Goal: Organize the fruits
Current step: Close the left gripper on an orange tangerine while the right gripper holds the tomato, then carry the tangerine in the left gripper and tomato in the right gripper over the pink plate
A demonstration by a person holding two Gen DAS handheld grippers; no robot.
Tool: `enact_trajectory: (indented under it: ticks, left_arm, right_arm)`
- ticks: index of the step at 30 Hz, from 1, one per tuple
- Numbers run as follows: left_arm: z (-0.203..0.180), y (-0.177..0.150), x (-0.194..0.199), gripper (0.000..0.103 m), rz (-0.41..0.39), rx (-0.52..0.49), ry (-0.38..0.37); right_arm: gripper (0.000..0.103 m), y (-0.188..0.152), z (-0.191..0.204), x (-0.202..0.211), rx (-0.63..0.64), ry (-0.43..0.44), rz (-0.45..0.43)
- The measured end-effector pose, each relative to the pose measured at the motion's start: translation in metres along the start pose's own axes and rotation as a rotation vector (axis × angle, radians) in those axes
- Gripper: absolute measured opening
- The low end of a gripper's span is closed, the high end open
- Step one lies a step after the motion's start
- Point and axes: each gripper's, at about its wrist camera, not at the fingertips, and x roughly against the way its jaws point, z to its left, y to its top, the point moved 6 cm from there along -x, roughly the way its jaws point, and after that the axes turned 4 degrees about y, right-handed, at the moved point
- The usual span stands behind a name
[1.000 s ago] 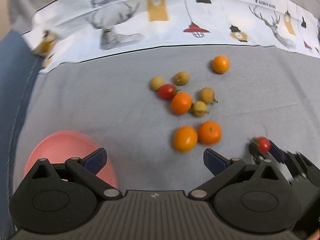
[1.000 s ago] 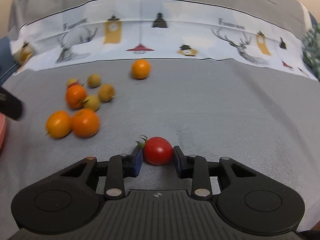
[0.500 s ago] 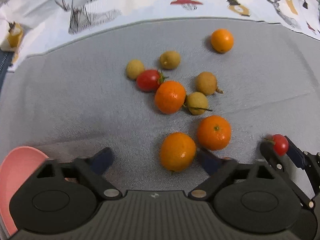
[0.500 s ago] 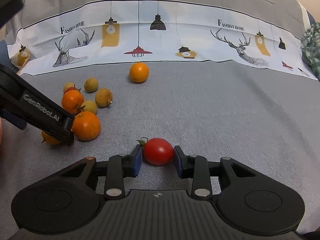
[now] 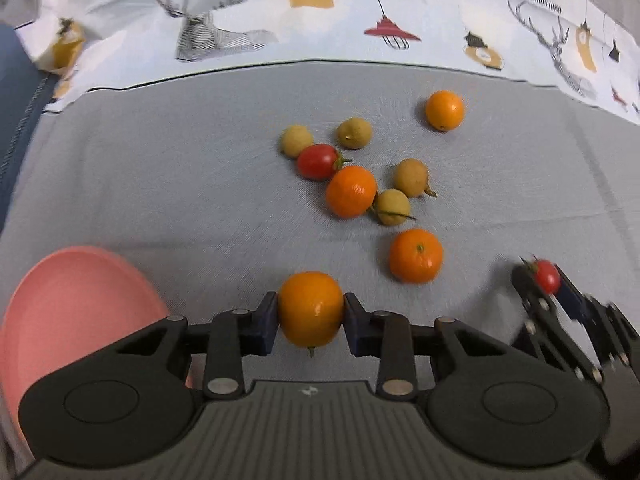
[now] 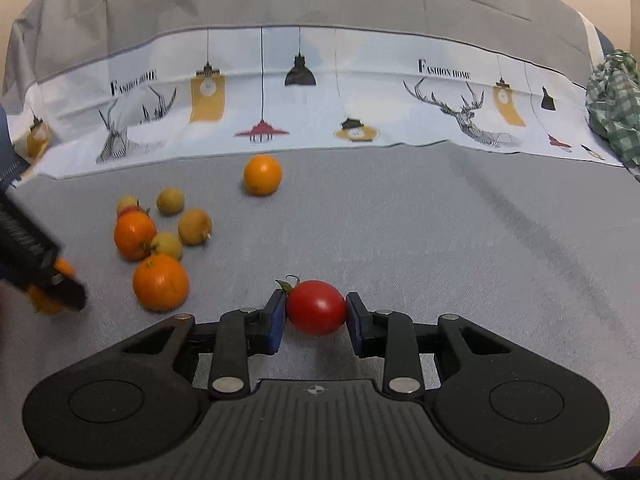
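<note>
The left gripper (image 5: 311, 316) is closing its jaws and an orange (image 5: 311, 309) sits squarely between the fingers (image 5: 265, 323), both blue pads touching its sides. Left of those fingers, close by, lies the pink plate (image 5: 68, 304) on the grey cloth (image 5: 160, 184). Ahead of the fingers and a little to the right rests another orange (image 5: 416, 255); further ahead is the loose cluster: a third orange (image 5: 351, 191), a red tomato (image 5: 318, 161) touching it, and four small yellow-brown fruits (image 5: 411, 177) around them. A lone orange (image 5: 444, 110) sits furthest out, well apart, near the patterned cloth border (image 5: 320, 20).

Over on the right, the right gripper (image 6: 316, 311) has its fingers (image 6: 275, 320) clamped on a small tomato (image 6: 316, 306), stem pointing to the left pad. The wrist view doesn't make clear whether it is just above the grey cloth or resting on it. From this side the left gripper shows at the far left edge, blurred. A green checked cloth (image 6: 614, 100) is bunched far to the right.
</note>
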Motion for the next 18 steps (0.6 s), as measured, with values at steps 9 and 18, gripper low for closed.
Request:
enact_trajectory:
  ticks: [9, 18]
  left_arm:
    - [0.057, -0.073, 0.091, 0.038, 0.001, 0.133, 0.05]
    - [0.125, -0.157, 0.152, 0.038, -0.009, 0.269, 0.147]
  right_arm:
    - [0.033, 0.014, 0.006, 0.052, 0.015, 0.09, -0.014]
    - [0.033, 0.001, 0.051, 0.162, 0.079, 0.282, 0.023]
